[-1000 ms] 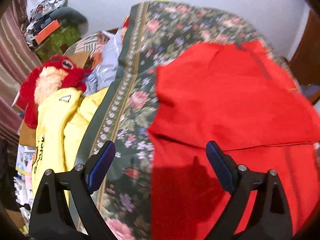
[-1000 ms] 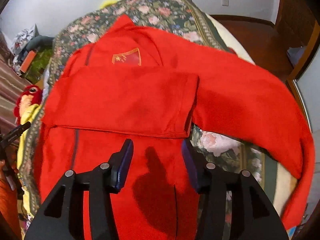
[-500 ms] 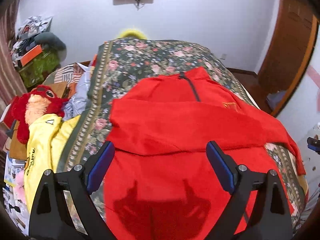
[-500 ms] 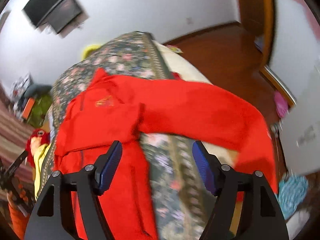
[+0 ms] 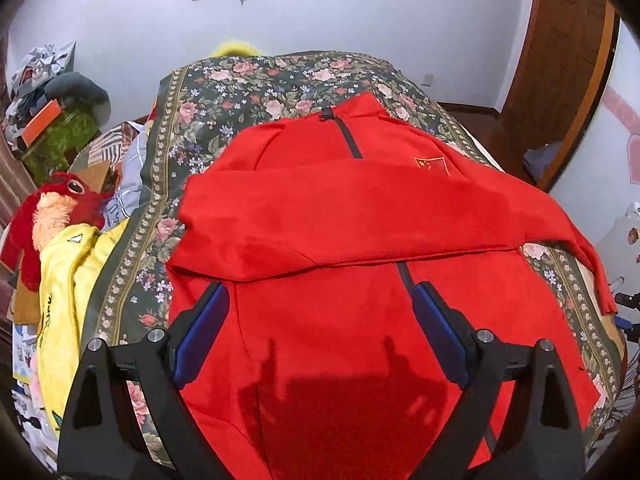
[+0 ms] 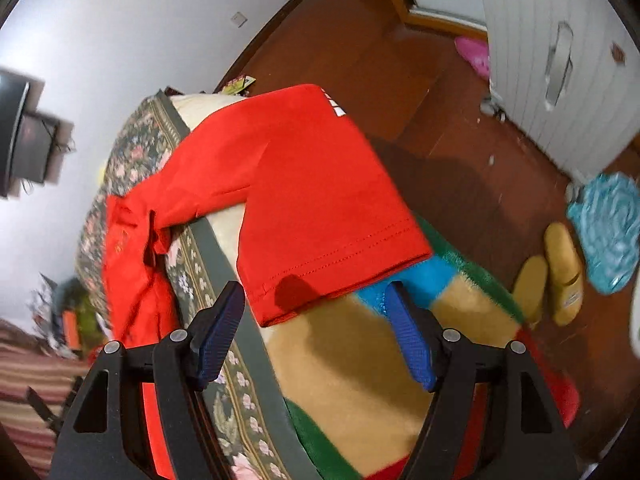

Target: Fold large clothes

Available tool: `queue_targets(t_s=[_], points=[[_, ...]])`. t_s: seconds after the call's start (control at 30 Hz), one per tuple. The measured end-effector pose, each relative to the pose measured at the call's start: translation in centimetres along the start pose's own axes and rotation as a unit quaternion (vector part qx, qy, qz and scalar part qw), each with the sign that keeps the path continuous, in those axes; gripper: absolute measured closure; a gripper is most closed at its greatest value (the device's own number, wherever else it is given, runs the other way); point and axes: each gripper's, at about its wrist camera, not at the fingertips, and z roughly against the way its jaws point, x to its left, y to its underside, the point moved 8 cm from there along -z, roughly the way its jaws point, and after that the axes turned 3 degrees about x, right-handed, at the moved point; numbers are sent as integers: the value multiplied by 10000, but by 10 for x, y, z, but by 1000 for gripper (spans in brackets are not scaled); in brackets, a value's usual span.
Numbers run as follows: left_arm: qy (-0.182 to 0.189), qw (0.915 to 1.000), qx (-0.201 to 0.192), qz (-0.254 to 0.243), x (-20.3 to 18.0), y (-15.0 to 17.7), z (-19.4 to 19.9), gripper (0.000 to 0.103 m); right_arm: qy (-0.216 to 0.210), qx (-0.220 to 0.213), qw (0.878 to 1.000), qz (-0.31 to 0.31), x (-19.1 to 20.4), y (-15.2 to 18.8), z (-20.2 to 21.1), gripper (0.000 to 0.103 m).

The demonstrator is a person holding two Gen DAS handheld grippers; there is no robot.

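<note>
Swung since the earlier frame to the hanging sleeve (image 6: 320,200) at the bed's 3 o'clock edge, right gripper (image 6: 316,332), jaws just widened and empty, should pinch its soft, probably light cuff; left gripper (image 5: 320,336) gapes empty.

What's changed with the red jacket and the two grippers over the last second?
The right gripper has swung off the jacket body toward the sleeve hanging over the bed edge; its jaws have just been opening, nothing between them. The left gripper pulled back, open and empty. The red jacket lies unchanged on the floral bedspread, one sleeve folded across.
</note>
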Motion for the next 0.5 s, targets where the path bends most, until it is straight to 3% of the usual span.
queue_targets(t_s=[0.2, 0.23, 0.27, 0.33, 0.37, 0.5], points=[[24, 9999, 123, 106, 2, 4, -5, 10, 25, -387, 9991, -168, -3, -19, -13, 34], [4, 9998, 136, 121, 4, 5, -6, 10, 118, -479, 9987, -160, -3, -23, -14, 43], [-10, 9998, 148, 127, 5, 6, -6, 10, 273, -565, 9980, -95, -4, -27, -15, 61], [-43, 9997, 173, 139, 9, 8, -8, 10, 568, -711, 9958, 78, -3, -34, -13, 87], [-69, 9997, 181, 139, 11, 9, -8, 10, 584, -784, 9950, 186, 2, -39, -12, 95], [-158, 9996, 200, 117, 16, 14, -12, 10, 672, -1165, 9879, 776, 36, -54, 9, 97]])
